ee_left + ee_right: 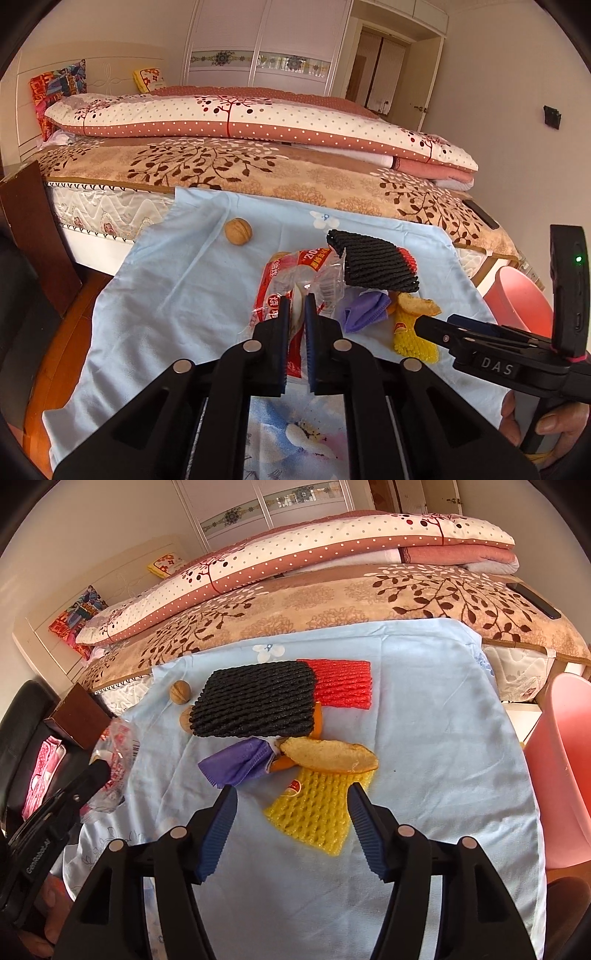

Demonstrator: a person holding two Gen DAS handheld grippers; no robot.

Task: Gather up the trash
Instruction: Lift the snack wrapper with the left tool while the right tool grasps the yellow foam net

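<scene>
Left gripper (295,301) around plastic wrapper (295,280)

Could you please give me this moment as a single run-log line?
left gripper: shut on plastic wrapper | right gripper: open above yellow foam net | pink bin: at right

The black foam net (255,701) hides most of an orange peel (317,720) from me; my pink bin (565,775) is cut off at the right edge. The wrapper's (295,280) print is too small to read.

**Room beyond the table**

Bed (229,173) with brown leaf-print blanket, folded dotted quilt (236,118) on top. Colourful pillow (55,88) at headboard. White wardrobe (258,40) behind. Dark phone (533,600) on blanket edge. Pale blue cloth (424,716) covers table.
</scene>
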